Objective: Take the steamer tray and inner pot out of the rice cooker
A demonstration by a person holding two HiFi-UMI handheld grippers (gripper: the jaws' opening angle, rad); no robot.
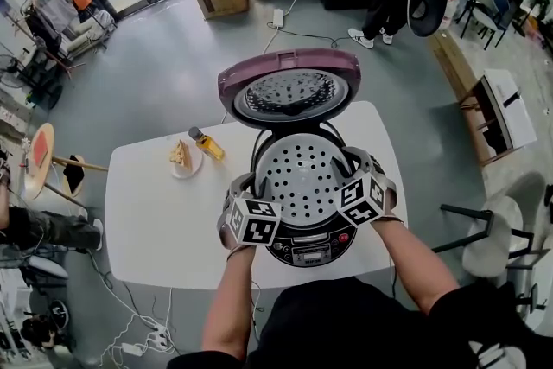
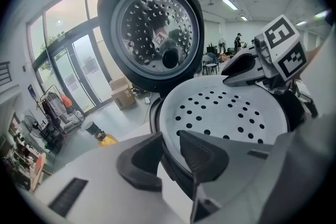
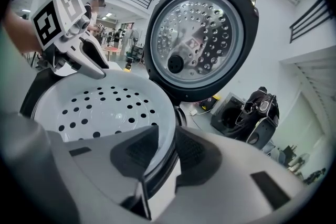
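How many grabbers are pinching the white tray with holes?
2. The left hand-held gripper pinches the left rim of the steamer tray; the right hand-held gripper pinches its right rim.

The head camera looks steeply down from above onto the white table [image 1: 147, 212] and the open rice cooker [image 1: 309, 251] (the floor around them fills the rest of its wide view). The left gripper [image 1: 245, 184] and right gripper [image 1: 352, 158] cameras sit low and very close at opposite rims of the cooker, each facing across the steamer tray [image 2: 226, 110] toward the other gripper. All three views share the tray and the raised lid [image 3: 199, 39].
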